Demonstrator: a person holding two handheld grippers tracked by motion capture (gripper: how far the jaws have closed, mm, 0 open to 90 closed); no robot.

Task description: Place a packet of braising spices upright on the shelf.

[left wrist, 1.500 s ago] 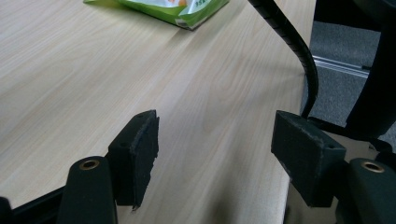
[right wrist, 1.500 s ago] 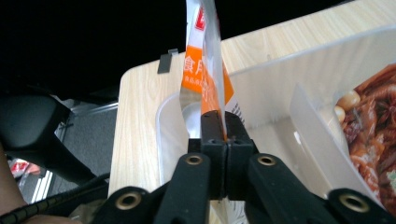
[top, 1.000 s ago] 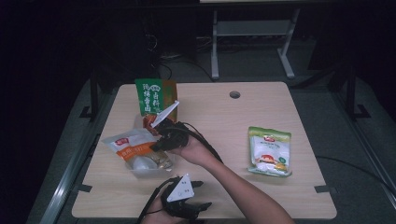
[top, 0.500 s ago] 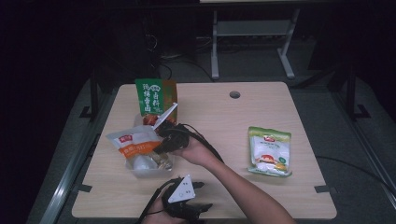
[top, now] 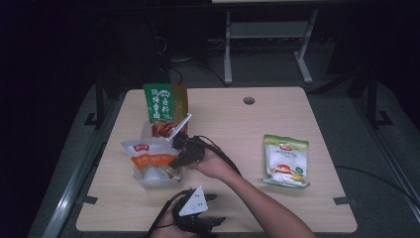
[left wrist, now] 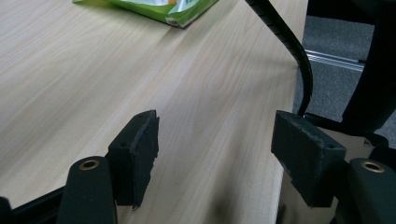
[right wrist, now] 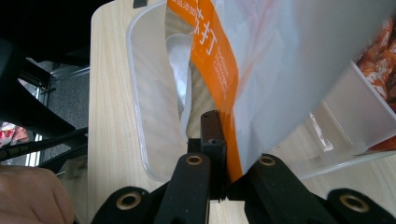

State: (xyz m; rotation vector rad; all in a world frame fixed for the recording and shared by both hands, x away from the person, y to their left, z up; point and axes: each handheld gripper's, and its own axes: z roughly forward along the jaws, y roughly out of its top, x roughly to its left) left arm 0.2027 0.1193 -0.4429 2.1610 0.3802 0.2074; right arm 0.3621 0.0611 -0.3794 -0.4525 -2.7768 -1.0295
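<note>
My right gripper [top: 179,154] [right wrist: 219,135] is shut on the lower edge of an orange-and-white bag [top: 148,152] [right wrist: 280,70]. The bag hangs tilted over a clear plastic container [top: 148,182] [right wrist: 140,93] at the table's left. Inside the container lies a pale packet [right wrist: 180,60], partly hidden by the bag. My left gripper [top: 200,220] [left wrist: 215,140] rests low at the table's near edge, jaws open with nothing between them, a grey three-cornered plate [top: 193,202] on top. A green-and-white bag [top: 286,160] [left wrist: 154,7] lies flat at the right.
A tall green-and-orange bag [top: 164,103] stands behind the container. A second clear tub with orange snacks [top: 161,130] [right wrist: 376,56] sits beside it. The right gripper's black cable [top: 223,153] loops over the table [top: 237,119]. A round cable hole [top: 249,100] is at the back.
The orange-and-white bag has shifted slightly right and tipped more upright in the right gripper. The left gripper has stayed in place.
</note>
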